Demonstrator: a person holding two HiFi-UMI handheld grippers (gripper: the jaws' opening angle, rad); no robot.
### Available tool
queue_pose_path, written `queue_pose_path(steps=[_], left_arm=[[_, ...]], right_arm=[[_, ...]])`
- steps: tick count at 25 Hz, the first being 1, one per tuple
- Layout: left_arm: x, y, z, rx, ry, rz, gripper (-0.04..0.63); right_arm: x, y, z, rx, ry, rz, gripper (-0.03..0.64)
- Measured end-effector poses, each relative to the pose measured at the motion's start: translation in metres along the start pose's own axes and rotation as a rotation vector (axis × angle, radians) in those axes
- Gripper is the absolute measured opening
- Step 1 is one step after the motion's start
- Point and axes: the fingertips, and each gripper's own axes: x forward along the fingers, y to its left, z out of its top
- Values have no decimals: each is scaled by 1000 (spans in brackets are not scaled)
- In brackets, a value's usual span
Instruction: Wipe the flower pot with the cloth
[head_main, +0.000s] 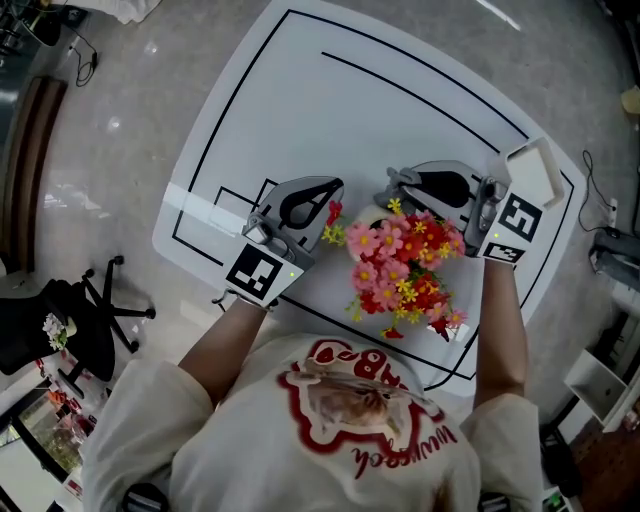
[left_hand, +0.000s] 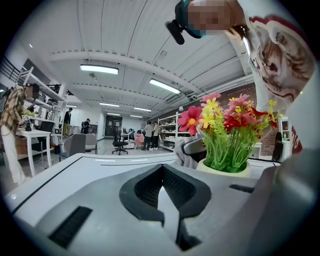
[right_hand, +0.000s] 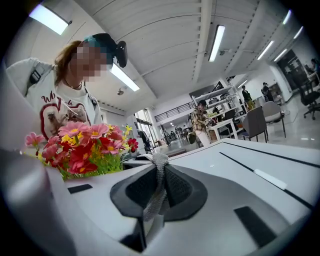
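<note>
A pale flower pot (left_hand: 223, 170) holding pink, red and yellow artificial flowers (head_main: 405, 265) stands on the white table (head_main: 330, 110). In the head view the blooms hide most of the pot. My left gripper (head_main: 333, 198) sits just left of the flowers, its jaws shut with nothing between them (left_hand: 161, 172). My right gripper (head_main: 393, 186) is at the far right side of the flowers, shut on a grey knitted cloth (right_hand: 156, 192). The cloth (left_hand: 186, 156) hangs close behind the pot. The flowers (right_hand: 80, 147) lie left of the right gripper's jaws.
A white square tray (head_main: 535, 170) lies on the table beside my right hand. Black lines mark out the tabletop. On the floor to the left is a black office chair (head_main: 85, 320). People, desks and shelves (right_hand: 215, 117) are far off in the room.
</note>
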Motion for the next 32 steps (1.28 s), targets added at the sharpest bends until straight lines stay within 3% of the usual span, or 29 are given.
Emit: queue_pose_path(steps=[11, 20, 26, 32], left_arm=[[-1, 1, 5, -4, -12, 1, 3], [-1, 0, 3, -6, -4, 0, 3], [-2, 0, 2, -11, -2, 6, 3], [0, 1, 5, -11, -4, 5, 3]], right_arm=[[-9, 8, -6, 64, -15, 48, 31], [-10, 17, -24, -9, 92, 8, 31], [-23, 23, -28, 6, 85, -7, 31], [-31, 24, -29, -14, 71, -85, 31]])
